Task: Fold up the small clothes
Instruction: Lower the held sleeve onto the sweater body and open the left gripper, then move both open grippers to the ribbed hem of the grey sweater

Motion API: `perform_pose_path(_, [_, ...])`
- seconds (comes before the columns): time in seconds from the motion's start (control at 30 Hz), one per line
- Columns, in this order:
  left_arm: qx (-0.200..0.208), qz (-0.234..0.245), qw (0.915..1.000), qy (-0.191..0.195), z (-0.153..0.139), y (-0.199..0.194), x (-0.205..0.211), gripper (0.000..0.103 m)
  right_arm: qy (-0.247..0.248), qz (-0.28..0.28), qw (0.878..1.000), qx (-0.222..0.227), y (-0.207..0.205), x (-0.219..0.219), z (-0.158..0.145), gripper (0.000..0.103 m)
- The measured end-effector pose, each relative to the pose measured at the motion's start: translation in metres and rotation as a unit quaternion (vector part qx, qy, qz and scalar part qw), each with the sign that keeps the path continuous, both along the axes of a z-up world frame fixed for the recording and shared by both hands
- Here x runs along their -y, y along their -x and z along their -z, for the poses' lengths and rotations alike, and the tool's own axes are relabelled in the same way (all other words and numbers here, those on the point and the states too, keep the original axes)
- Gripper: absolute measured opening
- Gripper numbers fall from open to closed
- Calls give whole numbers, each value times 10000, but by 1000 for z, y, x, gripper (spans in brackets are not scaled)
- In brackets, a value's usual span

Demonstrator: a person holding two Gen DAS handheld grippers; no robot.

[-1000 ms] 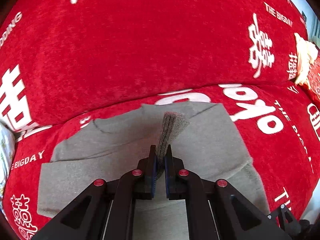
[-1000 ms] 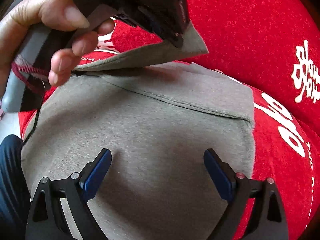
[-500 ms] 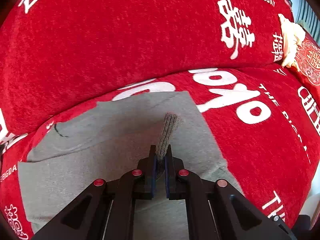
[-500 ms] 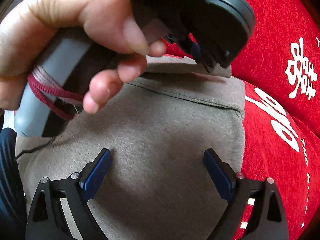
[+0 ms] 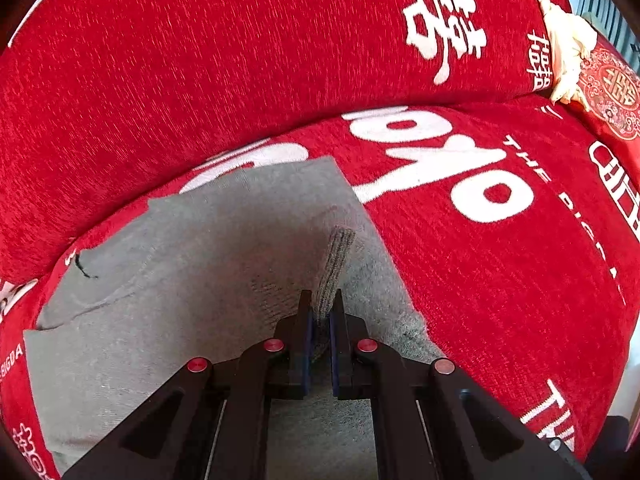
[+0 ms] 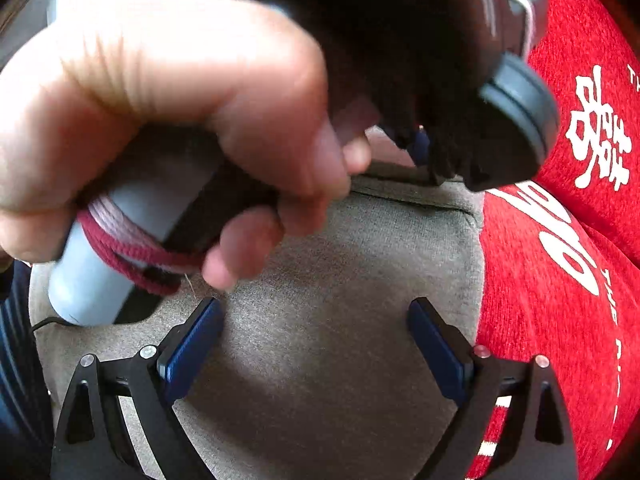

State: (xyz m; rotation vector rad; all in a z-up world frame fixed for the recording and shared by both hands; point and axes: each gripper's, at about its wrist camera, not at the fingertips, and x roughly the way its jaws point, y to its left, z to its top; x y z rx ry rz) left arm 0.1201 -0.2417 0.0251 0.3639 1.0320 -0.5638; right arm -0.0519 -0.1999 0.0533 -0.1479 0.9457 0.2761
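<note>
Grippers first, nearest the lenses. Left gripper (image 5: pixel 321 312) has its jaws nearly closed, blue pads clamped on a ribbed cuff (image 5: pixel 337 266) of the grey garment (image 5: pixel 180 280); the cuff sticks up past the fingertips, tilted slightly right. Right gripper (image 6: pixel 314 328) stands wide open, nothing between the pads, hovering over flat grey fabric (image 6: pixel 340 300).

Just beyond the right gripper's fingers, a hand (image 6: pixel 172 120) wraps the grey handle (image 6: pixel 100 264) of the other gripper, a dark red cord (image 6: pixel 132 256) looped round that handle. That gripper's black body fills the upper frame, its tip down at the garment's far seam; contact there is too blurred to tell.

Garment lies spread on a red sofa cover (image 5: pixel 500 280) with white lettering. In the left wrist view its right edge runs diagonally, a small black mark (image 5: pixel 82 268) at its left part. Behind it rises the red backrest (image 5: pixel 200 60). Far right, a cream cloth (image 5: pixel 568 48) rests against a patterned red cushion (image 5: pixel 612 92).
</note>
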Motion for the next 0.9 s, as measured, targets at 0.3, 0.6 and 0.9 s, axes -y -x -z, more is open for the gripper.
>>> perform_pose_path(0.3, [3, 92, 9999, -47, 7, 2, 4, 8, 21, -3, 10000, 23, -5, 2, 7, 97])
perform_pose_path(0.6, [8, -385, 9983, 431, -20, -8, -28, 85, -39, -61, 10000, -20, -7, 4, 3, 97])
perform_pose_path(0.9, [602, -1777, 9819, 253, -32, -12, -167, 85, -952, 752, 9897, 759, -16, 50, -35, 97])
